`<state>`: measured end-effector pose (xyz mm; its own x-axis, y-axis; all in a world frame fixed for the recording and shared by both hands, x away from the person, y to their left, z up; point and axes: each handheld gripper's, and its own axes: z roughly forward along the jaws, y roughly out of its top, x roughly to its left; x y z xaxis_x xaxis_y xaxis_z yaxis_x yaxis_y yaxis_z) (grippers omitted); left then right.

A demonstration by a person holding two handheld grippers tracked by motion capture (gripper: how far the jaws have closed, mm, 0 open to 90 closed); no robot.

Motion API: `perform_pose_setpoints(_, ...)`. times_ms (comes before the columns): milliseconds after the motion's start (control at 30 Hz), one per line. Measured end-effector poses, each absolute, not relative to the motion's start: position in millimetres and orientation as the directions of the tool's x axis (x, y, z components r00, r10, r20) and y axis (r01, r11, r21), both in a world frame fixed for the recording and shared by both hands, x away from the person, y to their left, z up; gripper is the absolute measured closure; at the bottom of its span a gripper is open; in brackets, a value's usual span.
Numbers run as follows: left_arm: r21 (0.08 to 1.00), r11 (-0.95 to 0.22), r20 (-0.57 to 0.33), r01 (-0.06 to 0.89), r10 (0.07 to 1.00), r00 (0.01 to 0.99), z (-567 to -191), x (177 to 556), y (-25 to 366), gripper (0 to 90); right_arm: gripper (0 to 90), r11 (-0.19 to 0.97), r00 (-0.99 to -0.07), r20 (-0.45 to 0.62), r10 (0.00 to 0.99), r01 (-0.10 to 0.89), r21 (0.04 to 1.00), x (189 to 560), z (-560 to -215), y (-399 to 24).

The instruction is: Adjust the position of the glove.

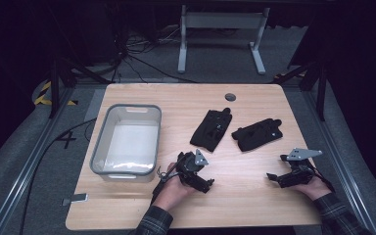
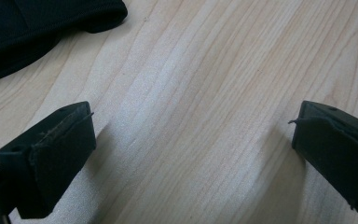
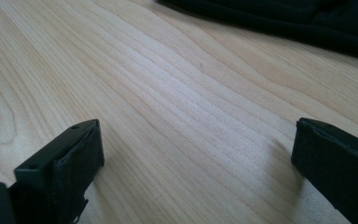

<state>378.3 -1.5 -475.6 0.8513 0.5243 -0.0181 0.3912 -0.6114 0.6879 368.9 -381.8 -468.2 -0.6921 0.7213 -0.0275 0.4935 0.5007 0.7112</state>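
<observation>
Black pouches [image 1: 211, 129] lie untouched — both my grippers, left [image 1: 206, 183] and right [image 1: 272, 177], gape empty; approach low, pinch one edge squarely.

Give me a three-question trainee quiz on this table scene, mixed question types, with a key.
1. True or false: the left gripper is open with nothing between its jaws.
2. The grey bin sits on which side of the table in the high view? A) left B) right C) centre
3. Fill in: the right gripper lies nearest the ____ black pouch.

Key:
1. True; bare wood shows between the jaws.
2. A.
3. Right one, the right pouch; the left pouch lies nearer the left gripper.
</observation>
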Motion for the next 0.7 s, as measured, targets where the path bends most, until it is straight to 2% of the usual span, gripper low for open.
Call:
perform_pose_setpoints(133,0.688,-0.612,-0.019,0.390,0.523,0.852,-475.6,378.5,-1.6,0.0,4.8,0.508,-0.692,-0.026,0.721,0.503,0.699,370.3,-466.3,-380.2)
perform_pose_setpoints(167,0.688,-0.612,-0.019,0.390,0.522,0.852,-475.6,378.5,-1.6,0.0,14.8,0.520,-0.699,-0.027,0.715,0.504,0.690,371.2,-462.6,-379.5)
perform_pose_setpoints(500,0.689,-0.612,-0.018,0.389,0.522,0.853,-475.6,378.5,-1.5,0.0,26.3,0.503,-0.699,0.002,0.715,0.516,0.693,376.2,-455.4,-379.3)
perform_pose_setpoints(567,0.688,-0.612,-0.018,0.389,0.522,0.853,-475.6,378.6,-1.5,0.0,31.8,0.506,-0.706,0.002,0.709,0.510,0.695,377.1,-453.6,-378.0)
perform_pose_setpoints(700,0.688,-0.613,-0.019,0.389,0.521,0.853,-475.6,378.6,-1.5,0.0,48.2,0.502,-0.718,0.014,0.696,0.500,0.705,380.1,-447.8,-374.5)
